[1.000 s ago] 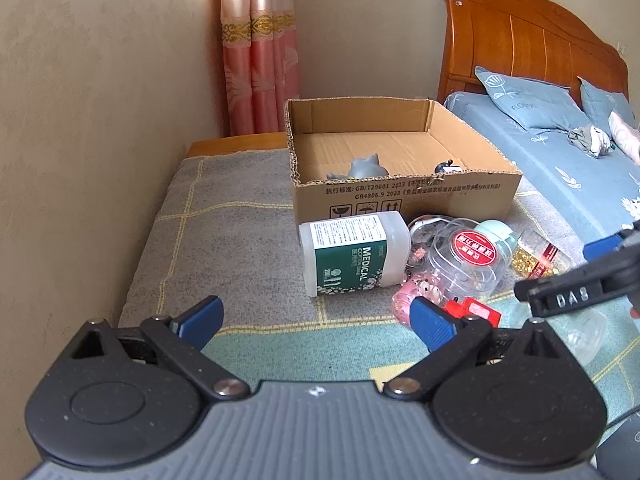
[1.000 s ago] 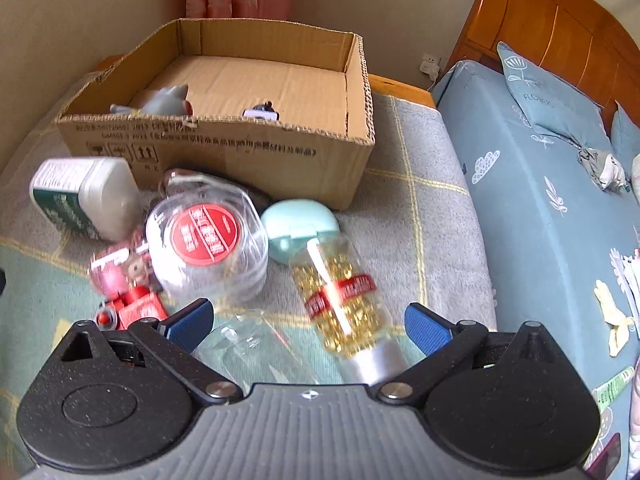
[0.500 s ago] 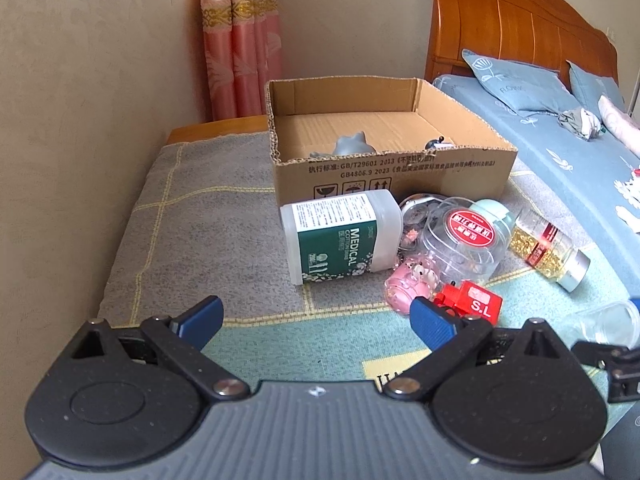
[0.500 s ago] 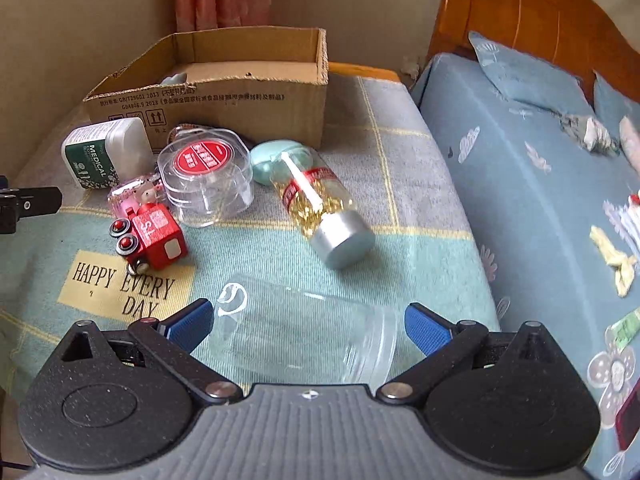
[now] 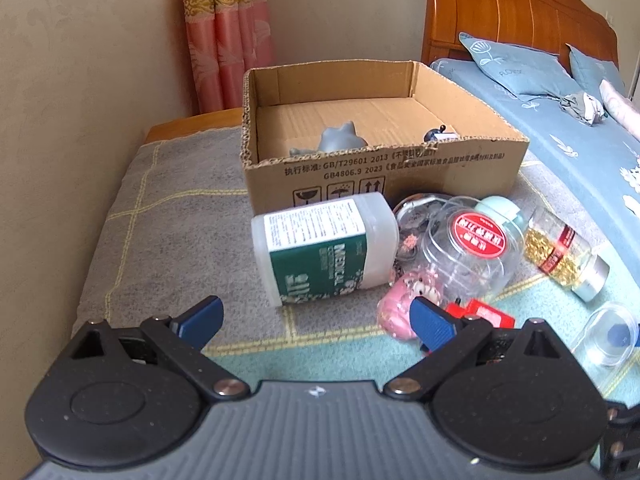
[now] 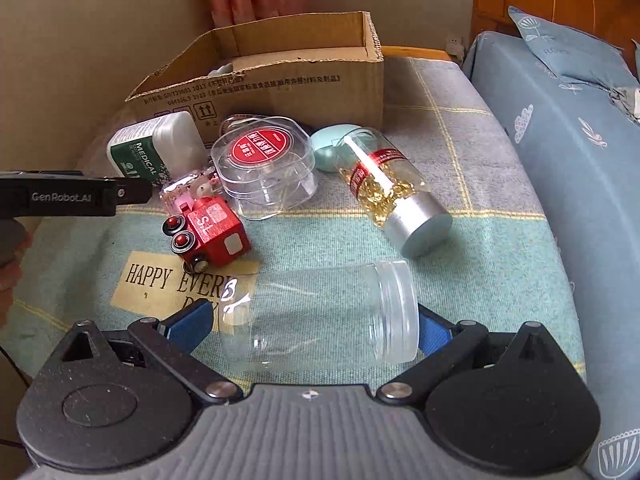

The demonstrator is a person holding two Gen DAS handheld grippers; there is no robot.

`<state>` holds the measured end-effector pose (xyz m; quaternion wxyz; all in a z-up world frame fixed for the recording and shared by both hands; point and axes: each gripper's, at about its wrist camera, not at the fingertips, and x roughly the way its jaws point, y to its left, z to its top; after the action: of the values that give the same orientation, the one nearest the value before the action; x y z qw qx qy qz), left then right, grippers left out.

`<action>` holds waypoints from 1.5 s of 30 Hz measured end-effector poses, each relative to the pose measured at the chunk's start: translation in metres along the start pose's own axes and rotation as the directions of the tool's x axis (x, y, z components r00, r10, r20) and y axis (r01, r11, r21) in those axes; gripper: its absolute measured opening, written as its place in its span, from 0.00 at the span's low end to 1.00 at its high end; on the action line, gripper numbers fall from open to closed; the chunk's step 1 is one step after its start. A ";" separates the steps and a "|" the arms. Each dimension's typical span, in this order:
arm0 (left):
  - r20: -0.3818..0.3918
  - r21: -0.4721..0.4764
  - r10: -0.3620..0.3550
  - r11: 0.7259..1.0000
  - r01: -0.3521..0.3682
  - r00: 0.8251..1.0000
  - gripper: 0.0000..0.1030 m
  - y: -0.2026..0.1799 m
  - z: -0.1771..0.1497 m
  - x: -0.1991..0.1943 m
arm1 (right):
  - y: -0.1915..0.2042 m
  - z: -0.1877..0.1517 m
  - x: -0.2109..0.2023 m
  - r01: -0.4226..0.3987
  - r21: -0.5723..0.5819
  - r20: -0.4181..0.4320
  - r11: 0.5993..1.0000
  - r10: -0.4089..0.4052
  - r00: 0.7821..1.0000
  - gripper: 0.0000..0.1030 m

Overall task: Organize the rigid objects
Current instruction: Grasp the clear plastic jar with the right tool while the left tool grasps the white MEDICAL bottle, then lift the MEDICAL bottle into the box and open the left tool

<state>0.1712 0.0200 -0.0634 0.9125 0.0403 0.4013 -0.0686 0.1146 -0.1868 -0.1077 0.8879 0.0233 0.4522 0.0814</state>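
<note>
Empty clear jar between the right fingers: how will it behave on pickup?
The clear jar lies on its side on the blanket, so it would probably roll if nudged. It looks empty and thin-walled: likely light, and might flex under a hard squeeze. Its smooth walls may slip between the right gripper fingers.

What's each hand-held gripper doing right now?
Left hand-held gripper: open, holding nothing.
Right hand-held gripper: open, fingers on either side of the clear jar lying on its side, not clamped.

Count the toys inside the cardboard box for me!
2 show: a grey figurine near the front wall of the cardboard box, and a small dark toy to its right. More may hide.
</note>
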 end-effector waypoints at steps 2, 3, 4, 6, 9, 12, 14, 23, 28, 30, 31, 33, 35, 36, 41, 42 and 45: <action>0.007 -0.006 0.002 1.000 -0.002 1.000 0.96 -0.002 0.006 0.006 | 0.001 0.001 0.001 -0.009 -0.015 0.003 1.000 0.009 1.000 1.00; 0.011 -0.012 0.004 1.000 -0.003 1.000 0.96 -0.003 0.009 0.010 | 0.002 0.002 0.001 -0.014 -0.021 0.007 1.000 0.015 1.000 1.00; 0.016 -0.019 0.006 1.000 -0.006 1.000 0.96 -0.004 0.011 0.013 | 0.002 0.002 0.001 -0.016 -0.027 0.009 1.000 0.017 1.000 1.00; 0.017 -0.033 0.016 0.999 -0.015 1.000 0.96 -0.004 0.016 0.021 | 0.004 0.003 0.002 -0.013 -0.042 0.014 0.999 0.014 1.000 1.00; 0.020 -0.049 0.043 0.998 -0.042 0.999 0.96 -0.005 0.020 0.031 | 0.005 0.003 0.004 -0.006 -0.055 0.016 0.998 0.007 1.000 1.00; 0.018 -0.062 0.059 0.996 -0.058 0.998 0.96 -0.005 0.022 0.039 | 0.008 0.004 0.006 0.007 -0.070 0.014 0.998 -0.006 1.000 1.00; 0.014 -0.068 0.064 0.996 -0.063 0.998 0.96 -0.005 0.022 0.042 | 0.009 0.004 0.008 0.017 -0.082 0.014 0.997 -0.016 1.000 1.00; 0.004 -0.104 0.071 0.992 -0.070 0.997 0.94 -0.004 0.021 0.048 | 0.014 0.008 0.013 0.052 -0.104 0.019 0.993 -0.051 0.999 1.00; 0.004 -0.127 0.052 0.991 -0.051 0.999 0.89 -0.004 0.020 0.048 | 0.017 0.009 0.012 0.075 -0.121 0.029 0.990 -0.072 0.997 1.00; 0.004 -0.132 0.039 0.991 -0.038 0.999 0.85 -0.003 0.021 0.047 | 0.018 0.009 0.011 0.080 -0.125 0.032 0.989 -0.076 0.997 1.00; 0.008 -0.133 0.034 0.991 -0.033 0.999 0.84 -0.003 0.021 0.047 | 0.018 0.009 0.010 0.081 -0.128 0.033 0.988 -0.077 0.996 0.99; 0.008 -0.134 0.024 0.991 -0.023 1.000 0.81 -0.002 0.022 0.046 | 0.020 0.008 0.010 0.087 -0.135 0.035 0.987 -0.083 0.996 0.96; 0.006 -0.130 0.021 0.991 -0.020 1.000 0.80 -0.002 0.023 0.046 | 0.020 0.008 0.009 0.094 -0.141 0.034 0.986 -0.090 0.995 0.91; 0.004 -0.130 0.017 0.991 -0.017 1.000 0.80 -0.001 0.023 0.046 | 0.020 0.008 0.009 0.095 -0.143 0.033 0.985 -0.091 0.995 0.91; 0.004 -0.075 0.016 0.997 -0.016 1.000 0.80 -0.002 0.026 0.041 | 0.018 0.007 0.007 0.082 -0.154 0.031 0.985 -0.078 0.996 0.91; 0.004 -0.056 0.018 0.998 -0.018 1.000 0.80 -0.003 0.027 0.039 | 0.017 0.007 0.007 0.079 -0.160 0.031 0.984 -0.074 0.997 0.91; 0.008 -0.005 0.015 1.000 -0.015 1.000 0.80 -0.006 0.031 0.030 | 0.017 0.008 0.004 0.068 -0.180 0.030 0.981 -0.064 0.997 0.91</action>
<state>0.2127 0.0075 -0.0648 0.9147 0.0410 0.3973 -0.0611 0.1215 -0.1695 -0.1047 0.8940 -0.0715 0.4325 0.0922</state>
